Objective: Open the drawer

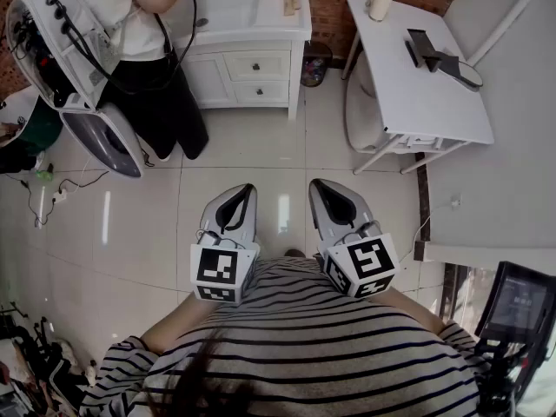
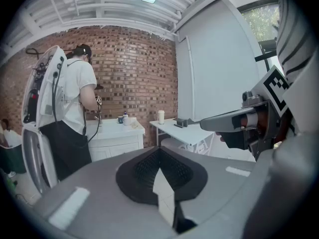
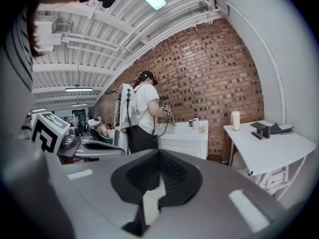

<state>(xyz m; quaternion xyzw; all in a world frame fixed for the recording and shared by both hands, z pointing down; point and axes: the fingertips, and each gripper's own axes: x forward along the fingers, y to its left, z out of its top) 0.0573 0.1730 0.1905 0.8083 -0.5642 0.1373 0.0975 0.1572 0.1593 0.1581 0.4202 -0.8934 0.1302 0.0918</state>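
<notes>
A white cabinet (image 1: 213, 75) stands against the brick wall across the tiled floor. Its two drawers (image 1: 255, 65) are stacked on the right side, each with a small knob, and both are closed. The cabinet also shows far off in the left gripper view (image 2: 117, 144) and the right gripper view (image 3: 188, 142). My left gripper (image 1: 247, 191) and right gripper (image 1: 318, 186) are held side by side close to my striped shirt, well short of the cabinet. Both point slightly downward toward it. Each has its jaws together with nothing between them (image 2: 159, 151) (image 3: 159, 153).
A person in a white shirt and black trousers (image 1: 152, 50) stands at the cabinet's left half, with a white machine (image 1: 65, 59) behind them. A white folding table (image 1: 434, 102) with a cup (image 1: 380, 0) stands to the right. A small bin (image 1: 314, 62) sits between cabinet and table.
</notes>
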